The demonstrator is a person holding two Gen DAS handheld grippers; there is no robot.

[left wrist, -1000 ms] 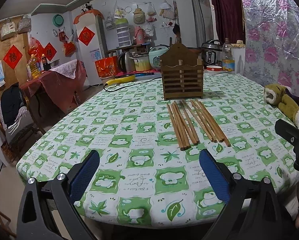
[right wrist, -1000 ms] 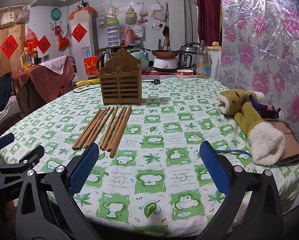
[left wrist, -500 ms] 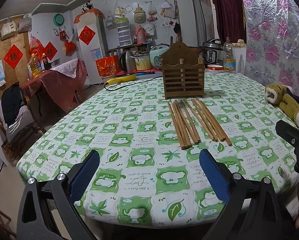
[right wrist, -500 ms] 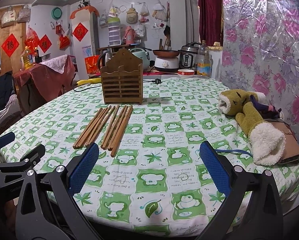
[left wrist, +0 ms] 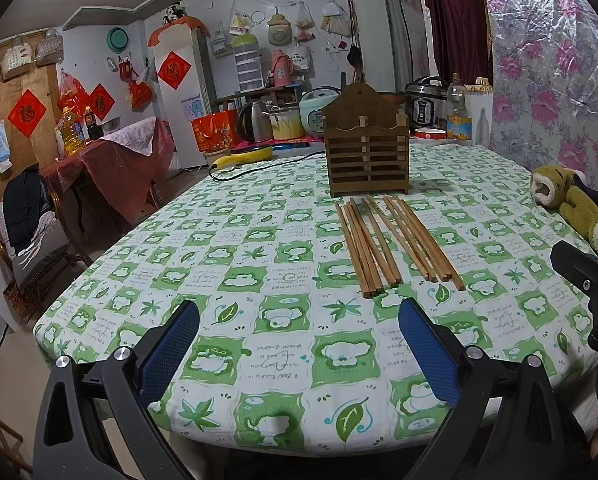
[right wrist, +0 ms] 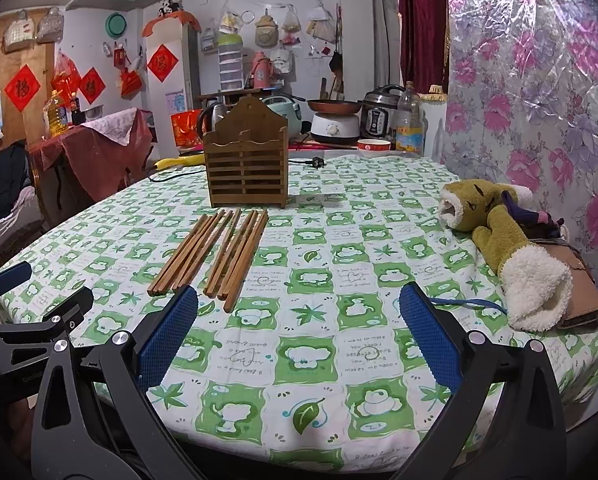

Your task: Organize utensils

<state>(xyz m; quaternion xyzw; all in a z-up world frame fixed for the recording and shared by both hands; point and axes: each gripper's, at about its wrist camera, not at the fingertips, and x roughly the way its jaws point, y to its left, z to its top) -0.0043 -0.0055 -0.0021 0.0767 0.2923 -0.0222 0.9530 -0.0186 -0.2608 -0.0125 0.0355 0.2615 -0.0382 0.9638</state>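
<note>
- Wooden chopsticks (left wrist: 391, 242) lie flat on the counter (left wrist: 259, 240) in two loose bunches, side by side, just in front of the slatted wood holder (left wrist: 366, 152), not touching it.
- Left claw (left wrist: 299, 350) is spread wide with nothing in it, hovering over the near edge, chopstick ends just beyond its right pad.
- Right claw (right wrist: 297, 338) is released too, nothing gripped, chopsticks off to its near left.
- Plush toy (right wrist: 503, 248) lies at the far right.
</note>
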